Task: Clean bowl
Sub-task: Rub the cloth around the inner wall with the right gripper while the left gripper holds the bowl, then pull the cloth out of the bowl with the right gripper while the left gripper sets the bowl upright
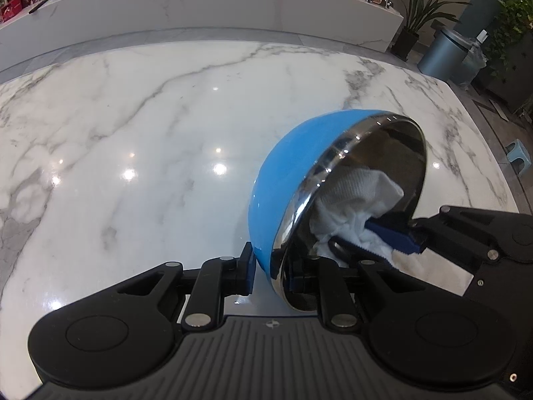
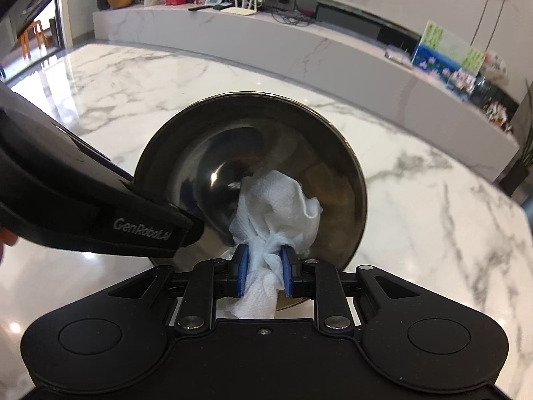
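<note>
A bowl, blue outside and shiny steel inside, is tilted on its side above the marble table, mouth facing right. My left gripper is shut on the bowl's rim, one pad on the blue wall, the other inside. In the right wrist view the bowl's steel inside faces me. My right gripper is shut on a crumpled white paper towel pressed into the bowl's lower inner wall. The same towel and the right gripper's blue pad show from the left wrist.
The glossy white marble table stretches around the bowl. A long marble ledge with boxes, a router and pictures runs behind it. A grey bin and potted plants stand at the far right on the floor.
</note>
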The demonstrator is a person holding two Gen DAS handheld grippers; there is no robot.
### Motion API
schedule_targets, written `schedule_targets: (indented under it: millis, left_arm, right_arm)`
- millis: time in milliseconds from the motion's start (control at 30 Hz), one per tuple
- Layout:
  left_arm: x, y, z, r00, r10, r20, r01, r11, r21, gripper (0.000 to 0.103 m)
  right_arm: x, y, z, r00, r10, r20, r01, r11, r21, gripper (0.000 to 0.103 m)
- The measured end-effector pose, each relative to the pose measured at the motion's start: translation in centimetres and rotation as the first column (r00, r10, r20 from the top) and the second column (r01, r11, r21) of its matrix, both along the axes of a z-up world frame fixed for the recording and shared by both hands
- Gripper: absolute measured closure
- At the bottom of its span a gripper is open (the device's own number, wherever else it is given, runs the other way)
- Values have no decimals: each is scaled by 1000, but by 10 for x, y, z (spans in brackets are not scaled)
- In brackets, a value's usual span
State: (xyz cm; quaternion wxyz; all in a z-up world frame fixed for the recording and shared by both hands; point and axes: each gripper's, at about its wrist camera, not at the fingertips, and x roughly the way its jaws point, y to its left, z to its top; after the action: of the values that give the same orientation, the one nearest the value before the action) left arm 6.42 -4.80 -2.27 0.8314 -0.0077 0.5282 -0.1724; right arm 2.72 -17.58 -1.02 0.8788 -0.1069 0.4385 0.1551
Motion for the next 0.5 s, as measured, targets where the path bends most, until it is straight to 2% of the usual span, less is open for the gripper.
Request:
schedule_targets:
  millis: [167, 500]
  left_arm:
    - [0, 0, 0, 1000, 1, -2, -1, 1000, -3, 87]
    - [-5, -9, 2, 1000, 18, -3, -18, 1000, -26, 87]
  right_arm:
    - [-5, 3, 3, 999, 23, -29, -22, 999, 41, 84]
    - [-28, -12, 23, 999, 2, 53, -3, 1000, 22, 85]
